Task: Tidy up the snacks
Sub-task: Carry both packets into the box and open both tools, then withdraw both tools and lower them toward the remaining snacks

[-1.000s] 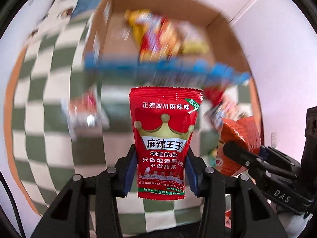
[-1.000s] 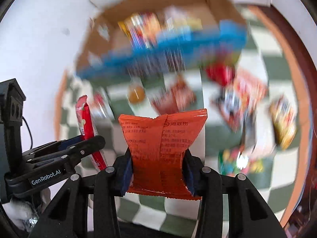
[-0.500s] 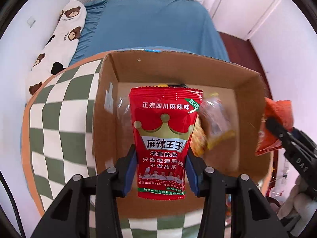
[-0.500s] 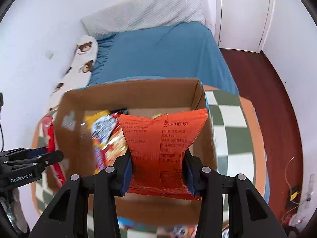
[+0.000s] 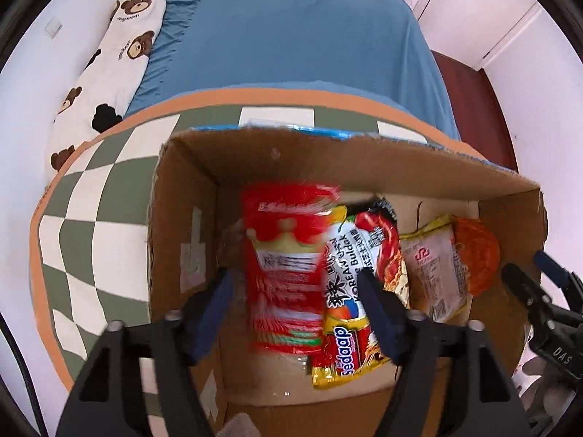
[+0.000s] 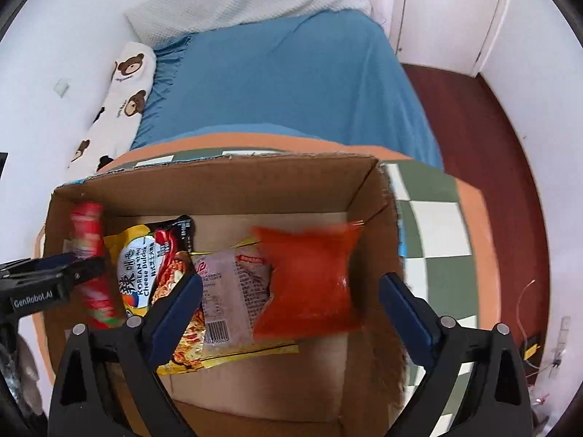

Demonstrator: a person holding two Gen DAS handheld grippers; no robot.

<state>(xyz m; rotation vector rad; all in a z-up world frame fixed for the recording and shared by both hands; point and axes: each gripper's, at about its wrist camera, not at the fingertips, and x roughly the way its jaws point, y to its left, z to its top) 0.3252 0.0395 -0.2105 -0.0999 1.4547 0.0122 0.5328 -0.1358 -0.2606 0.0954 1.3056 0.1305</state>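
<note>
Over the cardboard box (image 5: pixel 364 167), our left gripper (image 5: pixel 295 291) had just opened its jaws; the blurred red snack packet (image 5: pixel 284 273) sat loose between them. Our right gripper (image 6: pixel 291 287) had also just opened wide, with the blurred orange packet (image 6: pixel 309 280) free inside the box.

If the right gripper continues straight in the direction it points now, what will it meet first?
Most likely the orange packet, which lies blurred between the open right gripper fingers, free of the pads, inside the cardboard box. Depth is unclear; behind it is the box floor.
</note>
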